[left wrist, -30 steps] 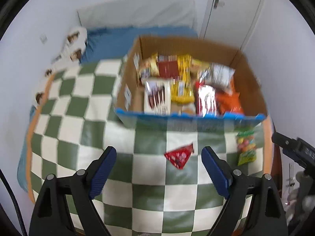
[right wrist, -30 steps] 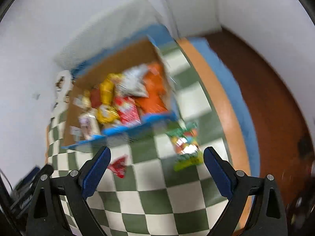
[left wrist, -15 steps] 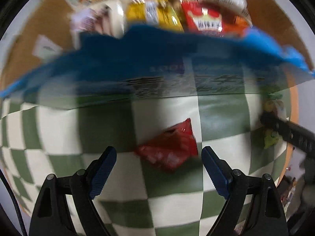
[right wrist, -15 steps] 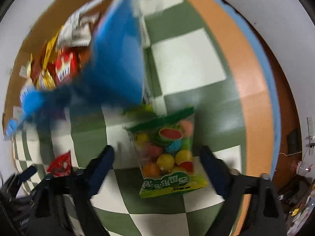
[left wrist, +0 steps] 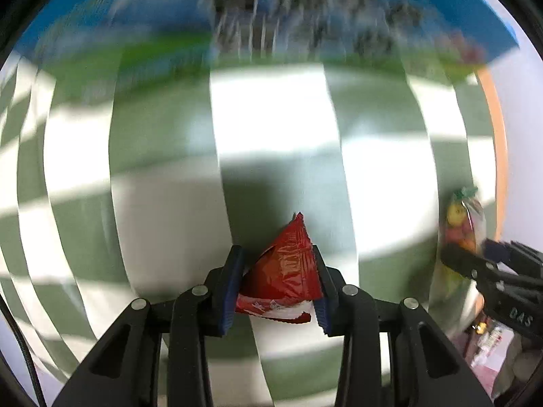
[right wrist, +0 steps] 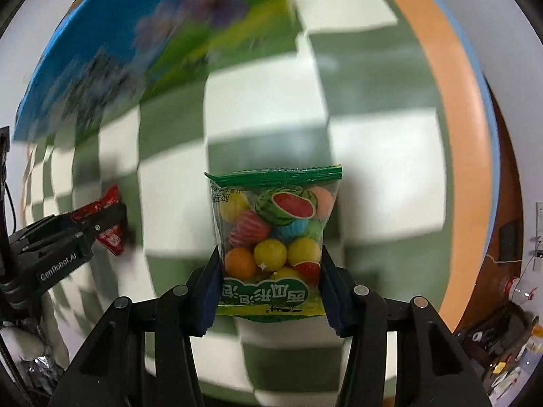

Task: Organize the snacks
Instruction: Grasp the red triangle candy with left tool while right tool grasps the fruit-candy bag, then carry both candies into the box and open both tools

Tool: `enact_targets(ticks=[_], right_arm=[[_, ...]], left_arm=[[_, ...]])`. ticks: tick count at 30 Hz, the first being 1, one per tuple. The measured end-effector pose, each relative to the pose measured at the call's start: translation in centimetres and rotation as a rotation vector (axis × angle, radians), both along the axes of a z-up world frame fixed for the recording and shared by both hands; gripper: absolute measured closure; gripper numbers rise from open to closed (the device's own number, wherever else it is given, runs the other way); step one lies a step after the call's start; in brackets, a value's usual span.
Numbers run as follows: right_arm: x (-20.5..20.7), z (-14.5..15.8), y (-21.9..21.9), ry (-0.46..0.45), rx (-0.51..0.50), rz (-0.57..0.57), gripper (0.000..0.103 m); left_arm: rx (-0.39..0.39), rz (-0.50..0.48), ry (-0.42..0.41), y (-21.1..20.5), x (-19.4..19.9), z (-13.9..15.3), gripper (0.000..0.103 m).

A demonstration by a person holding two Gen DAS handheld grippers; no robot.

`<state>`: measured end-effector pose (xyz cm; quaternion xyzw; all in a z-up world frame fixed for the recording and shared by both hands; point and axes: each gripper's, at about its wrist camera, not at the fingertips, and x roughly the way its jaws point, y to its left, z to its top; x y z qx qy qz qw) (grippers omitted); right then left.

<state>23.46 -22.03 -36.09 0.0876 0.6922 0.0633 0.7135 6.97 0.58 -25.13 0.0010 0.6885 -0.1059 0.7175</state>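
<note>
**Red foil and a clear candy bag, each pinched in a hand-held gripper**

Red crinkled foil fills the left hand-held gripper (left wrist: 279,288): a small triangular snack packet (left wrist: 284,276) sits squeezed between the two blue pads, its apex pointing to 12 o'clock, away from the camera, and its torn white-edged base toward the lens. The jaws are closed onto both slanted sides.

The right hand-held gripper (right wrist: 270,288) has closed on a gumball bag (right wrist: 272,237), a clear plastic pouch of round coloured balls with a watermelon picture. Its long axis runs 6 to 12 o'clock, with the green crimped seal at the far end and the green printed band at the near end between the pads.

Both packets hang over a green-and-white checked blanket (right wrist: 258,101) with an orange border (right wrist: 454,108), its cloth blurred by motion. Each gripper appears in the other's view: the right at 3 o'clock, the left at 9 o'clock.

Farthest, at 11 o'clock, stands the blue printed wall of a cardboard box (right wrist: 112,54), badly blurred.
</note>
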Motion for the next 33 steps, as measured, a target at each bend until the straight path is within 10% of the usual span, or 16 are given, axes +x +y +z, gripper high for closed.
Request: enact_targets(ticks=[15, 33], right_arm=[[-1.4, -2.9, 1.8, 0.087, -0.006, -0.024, 0.042], [-2.6, -1.0, 3.0, 0.025, 0.035, -0.016, 0.053]], left_arm=[[0.022, 0.032, 0.034, -0.4, -2.5, -2.1, 0.069], [-0.062, 0.037, -0.014, 0.4, -0.3, 3.9, 0.072]])
